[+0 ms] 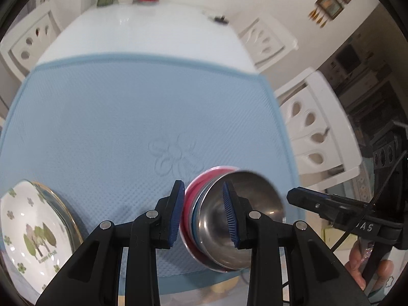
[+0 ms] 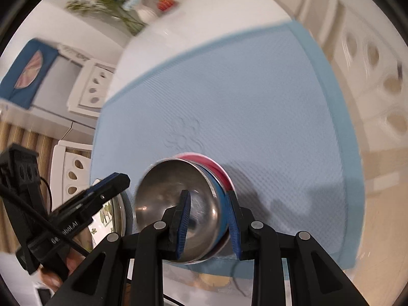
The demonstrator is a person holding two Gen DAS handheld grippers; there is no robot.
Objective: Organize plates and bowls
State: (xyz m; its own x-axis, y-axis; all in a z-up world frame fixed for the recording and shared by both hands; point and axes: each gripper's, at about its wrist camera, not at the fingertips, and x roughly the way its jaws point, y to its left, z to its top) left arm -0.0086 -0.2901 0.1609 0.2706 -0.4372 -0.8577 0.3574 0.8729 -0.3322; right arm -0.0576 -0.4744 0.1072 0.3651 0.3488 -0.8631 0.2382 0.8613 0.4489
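Bowls (image 1: pixel 224 219), stacked & tilted, lower center: I had left gripper (image 1: pixel 204 214) and right gripper (image 2: pixel 207 223) both clamped on rim; plate (image 1: pixel 30 229) lower left.

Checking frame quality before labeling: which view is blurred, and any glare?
Right wrist view: motion blur smears the chairs and flowers; the steel bowl stays fairly sharp. Left wrist view: mostly crisp, slight blur at the steel bowl's rim, soft glare on the white table. Both show fisheye bending.
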